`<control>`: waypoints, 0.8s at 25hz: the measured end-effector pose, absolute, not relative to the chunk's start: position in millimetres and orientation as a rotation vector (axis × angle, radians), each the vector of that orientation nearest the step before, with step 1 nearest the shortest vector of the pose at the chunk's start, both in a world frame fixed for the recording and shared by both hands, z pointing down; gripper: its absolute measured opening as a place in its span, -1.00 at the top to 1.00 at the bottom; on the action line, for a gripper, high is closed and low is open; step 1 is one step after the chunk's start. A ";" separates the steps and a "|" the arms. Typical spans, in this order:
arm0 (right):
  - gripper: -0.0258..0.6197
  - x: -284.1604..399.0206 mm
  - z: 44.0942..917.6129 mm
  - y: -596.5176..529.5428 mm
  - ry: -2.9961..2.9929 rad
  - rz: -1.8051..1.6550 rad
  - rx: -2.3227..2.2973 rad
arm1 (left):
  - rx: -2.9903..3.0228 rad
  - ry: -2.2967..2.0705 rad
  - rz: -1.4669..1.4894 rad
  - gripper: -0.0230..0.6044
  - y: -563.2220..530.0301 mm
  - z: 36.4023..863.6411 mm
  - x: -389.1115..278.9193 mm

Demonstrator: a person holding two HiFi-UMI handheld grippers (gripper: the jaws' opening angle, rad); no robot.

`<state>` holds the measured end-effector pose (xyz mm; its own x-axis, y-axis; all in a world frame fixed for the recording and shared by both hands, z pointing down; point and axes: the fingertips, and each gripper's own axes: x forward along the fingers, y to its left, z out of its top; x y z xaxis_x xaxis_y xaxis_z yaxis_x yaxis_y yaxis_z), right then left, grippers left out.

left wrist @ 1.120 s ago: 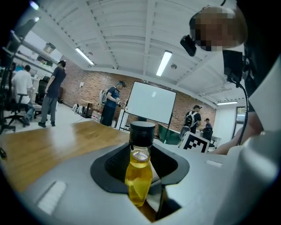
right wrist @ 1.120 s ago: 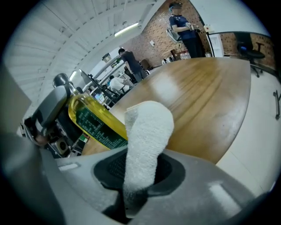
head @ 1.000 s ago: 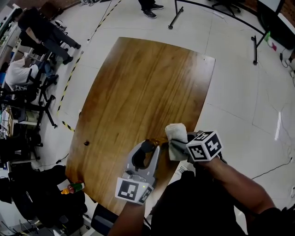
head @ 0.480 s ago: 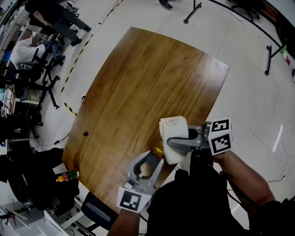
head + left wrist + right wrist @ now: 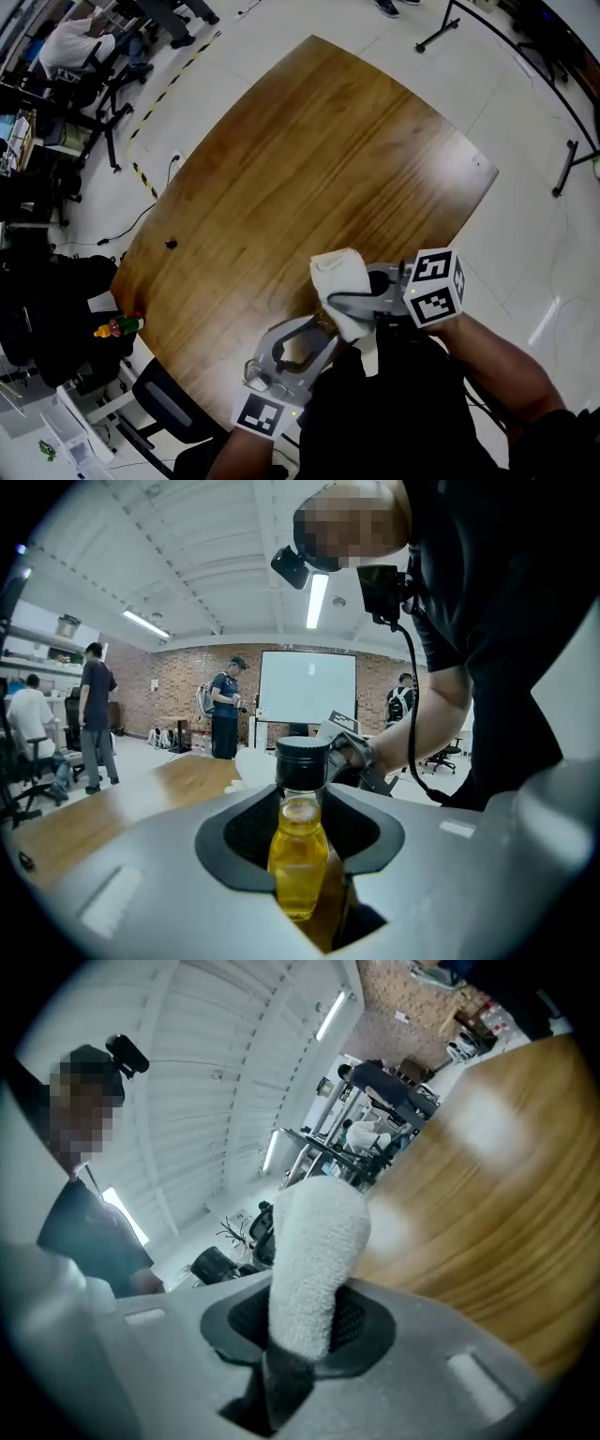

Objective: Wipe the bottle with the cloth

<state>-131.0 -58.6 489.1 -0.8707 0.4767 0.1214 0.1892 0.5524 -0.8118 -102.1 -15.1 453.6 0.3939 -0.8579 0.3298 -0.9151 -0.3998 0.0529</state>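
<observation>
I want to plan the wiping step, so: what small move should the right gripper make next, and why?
Probably press the cloth, clamped in the right gripper, against the bottle and rub. The left gripper holds the bottle by its body, and the cloth is close beside it; contact cannot be confirmed.

A glossy wooden table (image 5: 309, 159) with a grained top and rounded corners stands on a pale tiled floor (image 5: 525, 244), a small dark object (image 5: 171, 244), too small to identify, lies near its left edge, and yellow-and-black tape (image 5: 175, 92) marks the floor beside it.
</observation>
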 end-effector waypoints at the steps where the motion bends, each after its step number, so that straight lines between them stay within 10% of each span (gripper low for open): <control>1: 0.70 -131.2 495.8 -59.2 -2.446 1.219 -0.535 | 2.429 -1.581 0.361 0.43 -15.9 452.2 -102.0; 20: 0.71 -135.9 593.2 -54.4 -2.191 0.286 -0.380 | 2.459 -1.669 0.225 0.43 -27.7 441.6 -100.1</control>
